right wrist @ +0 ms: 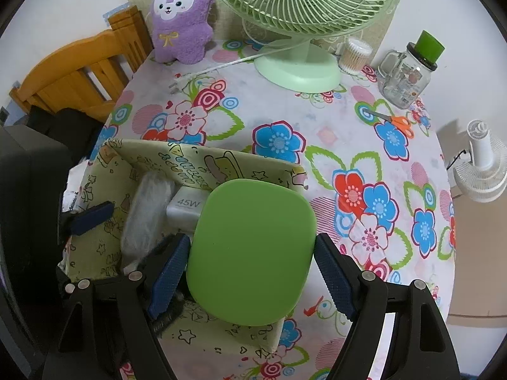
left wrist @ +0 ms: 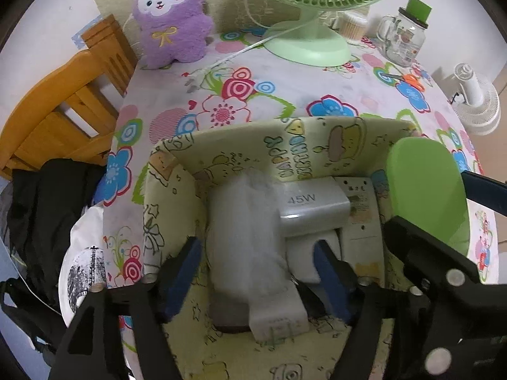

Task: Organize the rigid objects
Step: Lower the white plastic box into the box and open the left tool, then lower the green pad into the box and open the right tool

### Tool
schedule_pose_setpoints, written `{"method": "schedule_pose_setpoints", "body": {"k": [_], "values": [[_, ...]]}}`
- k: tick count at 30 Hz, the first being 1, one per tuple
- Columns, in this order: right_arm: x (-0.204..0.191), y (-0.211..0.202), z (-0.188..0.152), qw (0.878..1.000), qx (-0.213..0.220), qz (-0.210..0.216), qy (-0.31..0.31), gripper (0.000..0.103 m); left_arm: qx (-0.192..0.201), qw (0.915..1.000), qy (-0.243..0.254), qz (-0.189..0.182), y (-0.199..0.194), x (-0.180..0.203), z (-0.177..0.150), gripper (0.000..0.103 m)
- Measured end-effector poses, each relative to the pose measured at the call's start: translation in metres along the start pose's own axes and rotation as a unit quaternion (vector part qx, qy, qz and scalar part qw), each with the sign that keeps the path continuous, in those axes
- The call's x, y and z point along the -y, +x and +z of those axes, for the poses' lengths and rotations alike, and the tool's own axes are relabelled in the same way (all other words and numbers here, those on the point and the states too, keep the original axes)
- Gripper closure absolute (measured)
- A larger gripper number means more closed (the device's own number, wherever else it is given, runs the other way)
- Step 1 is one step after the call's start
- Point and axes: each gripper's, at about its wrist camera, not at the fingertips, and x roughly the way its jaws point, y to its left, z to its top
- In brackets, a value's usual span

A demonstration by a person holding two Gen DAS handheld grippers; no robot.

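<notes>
Down in the left wrist view, the left tongs [left wrist: 253, 272] hang over a yellow-green printed box [left wrist: 240, 145] that fills the lower middle of the frame. Their blue pads stand apart, one on each side of a blurred whitish object [left wrist: 244, 237] lying in the box; I cannot tell whether either pad touches it. Just right of it, toward the centre, lies a white charger [left wrist: 312, 209] marked 45W, resting on other pale items. At the right edge a green rounded case [left wrist: 424, 190] sits between the right tongs' black arms. Behind the box, on the flowered surface [left wrist: 285, 95], stand a purple plush toy [left wrist: 171, 15] at upper left and a green fan [left wrist: 304, 44] at top centre.

Over in the right wrist view, the right tongs [right wrist: 252, 272] are clamped on the green rounded case [right wrist: 250, 250], a blue pad against each side, at lower centre above the box's right part. The charger [right wrist: 187, 209] and whitish object [right wrist: 149, 212] lie to its left. Orange-handled scissors [right wrist: 396, 122] and a glass jar [right wrist: 408, 76] rest at upper right.
</notes>
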Motion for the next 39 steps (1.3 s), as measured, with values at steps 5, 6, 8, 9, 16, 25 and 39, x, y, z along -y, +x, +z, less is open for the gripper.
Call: {"method": "schedule_pose_setpoints", "body": {"k": [5,6,8,9,16,25,39], "values": [[-0.001,-0.004,-0.006,1.0,0.0,0.0,-0.005,0.022,0.0,1.0,0.007,0.0,-0.011,0.005,-0.008,0.014],[-0.003,-0.005,-0.006,1.0,-0.001,0.001,-0.007,0.022,0.0,1.0,0.009,0.002,-0.012,0.006,-0.01,0.012],[-0.006,-0.005,-0.009,1.0,0.0,0.005,-0.013,0.022,-0.001,0.9999,0.016,0.006,-0.016,0.007,-0.014,0.009],[-0.007,-0.005,-0.01,1.0,0.0,0.007,-0.015,0.022,-0.001,0.9998,0.019,0.006,-0.018,0.007,-0.016,0.009],[-0.021,0.002,-0.01,0.999,0.0,0.031,-0.024,0.022,-0.007,0.9995,0.031,-0.002,-0.028,0.003,-0.023,0.009],[-0.022,0.014,-0.006,0.999,-0.006,0.047,-0.007,0.022,-0.02,0.9995,0.022,-0.015,-0.022,0.0,-0.02,0.008],[-0.018,0.013,-0.006,0.999,-0.008,0.053,-0.004,0.016,-0.027,0.9993,0.017,-0.016,-0.023,0.003,-0.018,0.008]]}}
